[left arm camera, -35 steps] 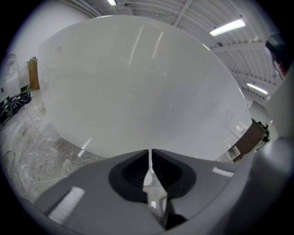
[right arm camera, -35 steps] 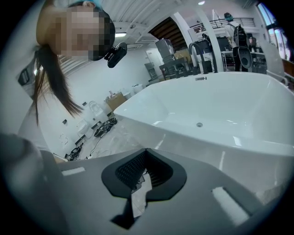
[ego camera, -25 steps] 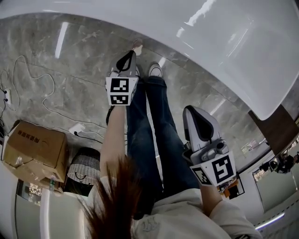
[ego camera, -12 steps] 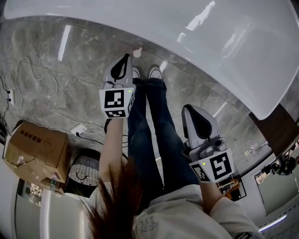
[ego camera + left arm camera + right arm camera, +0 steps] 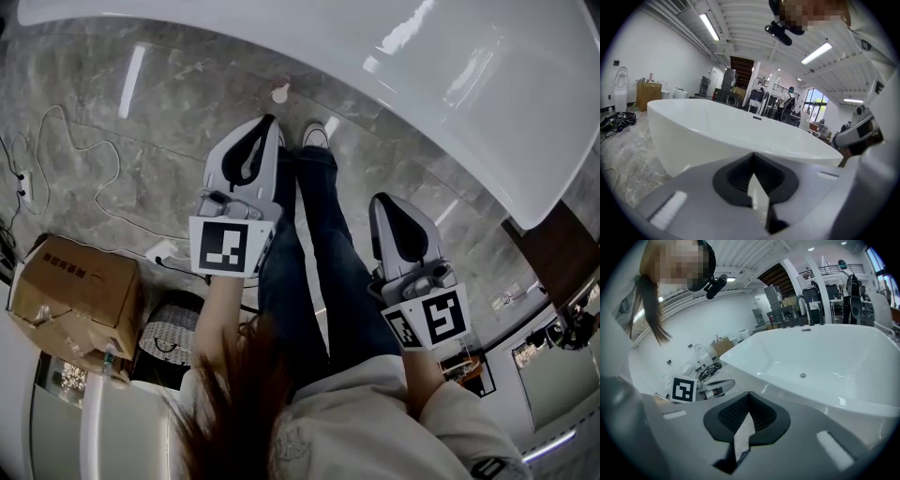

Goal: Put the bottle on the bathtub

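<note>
Left gripper rose clear of the bottle, closed empty like right gripper.

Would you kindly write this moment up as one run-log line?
left gripper: shut, empty | right gripper: shut, empty | bathtub: no bottle seen on it | small pale object: on floor

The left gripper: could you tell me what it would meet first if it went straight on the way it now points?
Probably the bathtub: the left gripper, jaws shut and empty, aims at its white outer wall just under the rim, though depth is unclear.
</note>
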Demonstrator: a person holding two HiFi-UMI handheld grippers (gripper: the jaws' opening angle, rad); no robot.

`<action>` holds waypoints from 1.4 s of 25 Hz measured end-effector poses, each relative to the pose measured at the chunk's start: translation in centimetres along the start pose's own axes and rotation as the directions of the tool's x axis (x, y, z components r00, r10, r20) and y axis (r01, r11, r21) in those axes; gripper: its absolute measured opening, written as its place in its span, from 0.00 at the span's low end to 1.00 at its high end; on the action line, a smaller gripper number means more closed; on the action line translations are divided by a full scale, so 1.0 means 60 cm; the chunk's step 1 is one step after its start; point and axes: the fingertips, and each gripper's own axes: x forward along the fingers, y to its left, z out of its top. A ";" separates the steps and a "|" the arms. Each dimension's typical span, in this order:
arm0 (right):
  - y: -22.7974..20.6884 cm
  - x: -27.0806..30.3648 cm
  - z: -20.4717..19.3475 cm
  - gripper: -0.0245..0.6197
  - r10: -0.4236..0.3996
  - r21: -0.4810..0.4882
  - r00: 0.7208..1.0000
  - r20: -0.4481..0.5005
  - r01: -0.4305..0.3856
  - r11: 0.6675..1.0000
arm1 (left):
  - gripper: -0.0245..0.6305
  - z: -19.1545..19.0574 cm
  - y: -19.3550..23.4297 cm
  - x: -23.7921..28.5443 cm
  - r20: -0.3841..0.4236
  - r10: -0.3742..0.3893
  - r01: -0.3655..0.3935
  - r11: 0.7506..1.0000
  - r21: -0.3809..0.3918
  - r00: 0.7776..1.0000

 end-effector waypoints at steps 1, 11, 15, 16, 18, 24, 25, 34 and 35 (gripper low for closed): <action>0.002 -0.002 0.000 0.04 -0.002 -0.004 1.000 0.002 0.002 1.000 | 0.11 0.007 -0.003 -0.011 0.000 -0.008 0.008 1.000 -0.003 1.000; 0.028 -0.030 0.025 0.04 -0.005 -0.047 1.000 0.013 0.006 0.999 | 0.11 0.083 -0.018 -0.126 0.008 -0.012 0.012 1.000 -0.001 1.000; 0.037 -0.045 0.040 0.04 0.002 -0.067 1.000 0.017 -0.001 0.998 | 0.11 0.103 -0.032 -0.164 0.008 -0.008 0.008 1.000 -0.001 1.000; 0.040 -0.050 0.044 0.04 0.005 -0.072 1.000 0.018 -0.004 0.997 | 0.11 0.107 -0.035 -0.175 0.006 -0.003 0.003 1.000 0.000 1.000; 0.046 -0.059 0.050 0.04 0.012 -0.082 1.000 0.019 -0.010 0.997 | 0.11 0.114 -0.038 -0.194 0.001 0.006 -0.006 1.000 0.001 1.000; 0.072 -0.087 0.082 0.04 0.028 -0.113 0.999 0.024 -0.025 0.993 | 0.11 0.146 -0.028 -0.254 0.019 0.059 -0.060 0.996 0.063 0.998; 0.078 -0.092 0.089 0.04 0.035 -0.120 0.999 0.025 -0.031 0.992 | 0.11 0.154 -0.027 -0.263 0.028 0.072 -0.073 0.995 0.068 0.997; 0.115 -0.133 0.162 0.04 0.074 -0.199 0.995 0.067 -0.059 0.978 | 0.11 0.256 -0.035 -0.324 0.119 0.157 -0.166 0.984 0.065 0.980; 0.122 -0.138 0.171 0.04 0.078 -0.206 0.994 0.071 -0.062 0.977 | 0.11 0.269 -0.032 -0.331 0.130 0.168 -0.177 0.982 0.062 0.977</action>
